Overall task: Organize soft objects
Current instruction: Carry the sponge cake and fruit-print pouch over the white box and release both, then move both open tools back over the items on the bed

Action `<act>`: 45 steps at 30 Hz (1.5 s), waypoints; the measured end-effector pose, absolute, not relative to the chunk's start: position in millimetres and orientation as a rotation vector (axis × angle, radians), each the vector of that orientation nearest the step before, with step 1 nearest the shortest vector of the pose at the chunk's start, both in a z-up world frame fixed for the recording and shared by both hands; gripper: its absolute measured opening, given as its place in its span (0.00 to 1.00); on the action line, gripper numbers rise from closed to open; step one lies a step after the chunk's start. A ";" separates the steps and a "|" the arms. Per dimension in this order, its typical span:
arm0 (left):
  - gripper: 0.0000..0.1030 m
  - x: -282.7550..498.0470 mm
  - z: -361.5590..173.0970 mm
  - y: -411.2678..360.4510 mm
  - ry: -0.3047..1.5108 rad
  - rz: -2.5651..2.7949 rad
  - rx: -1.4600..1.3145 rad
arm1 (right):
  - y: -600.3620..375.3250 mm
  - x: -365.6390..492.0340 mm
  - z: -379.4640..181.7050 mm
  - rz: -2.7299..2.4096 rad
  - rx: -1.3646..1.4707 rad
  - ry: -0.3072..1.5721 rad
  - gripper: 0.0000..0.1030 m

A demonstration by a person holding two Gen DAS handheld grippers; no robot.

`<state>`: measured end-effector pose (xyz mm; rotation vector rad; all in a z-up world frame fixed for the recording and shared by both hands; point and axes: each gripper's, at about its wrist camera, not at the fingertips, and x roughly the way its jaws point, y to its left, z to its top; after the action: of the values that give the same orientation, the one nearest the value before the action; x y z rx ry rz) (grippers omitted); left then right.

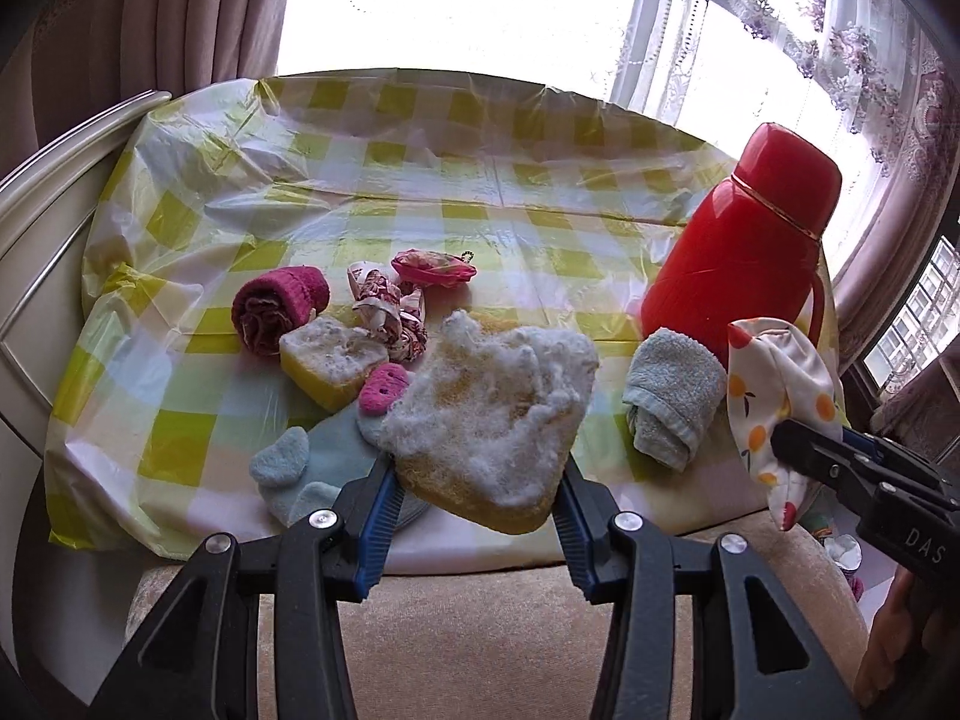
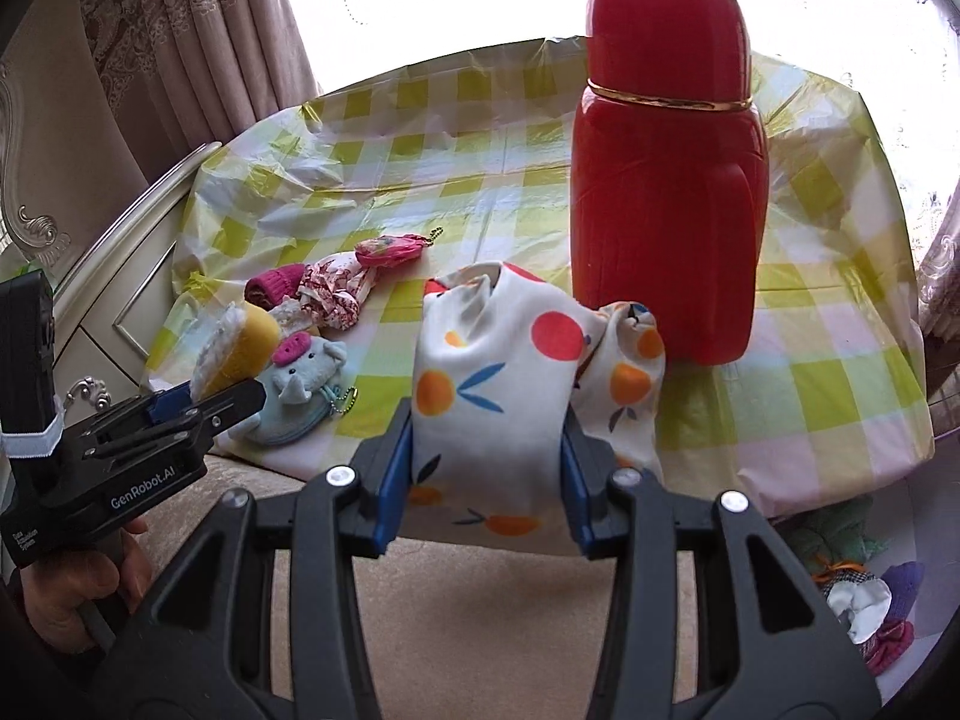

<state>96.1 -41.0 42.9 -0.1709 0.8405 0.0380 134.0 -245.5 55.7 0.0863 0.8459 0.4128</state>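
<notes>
Both tools are loaded. The left tool has its blue pads clamped on a yellow sponge, fluffy white fleece side up, yellow foam edge down toward the camera. It hangs over the near edge of the surface, above a pale blue plush elephant.

The right tool is pinched onto a white cloth pouch printed with oranges and blue leaves; the soft, baggy fabric bulges up between the pads and flops to the right, just in front of the red thermos.

Now the key relation: each held item sits straight ahead of its own tool, long axis running away from the camera, so any set-down goes forward and down onto the checked plastic cover. The left tool is nearer the cluster: a rolled maroon towel, a second sponge, a floral scrunchie and a pink coin purse. The right tool is closer to the rolled light blue washcloth by the hard, glossy thermos.

Everything else here is squashy; expect it to sag on release.
</notes>
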 end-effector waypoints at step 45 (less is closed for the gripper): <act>0.66 56.7 24.4 -340.3 1.054 -0.716 0.122 | -532.6 52.9 46.3 -0.272 0.142 0.911 0.67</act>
<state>56.7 -340.3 24.4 0.1219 1.0538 -0.7161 52.9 -532.6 46.3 0.1418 0.9115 -0.2716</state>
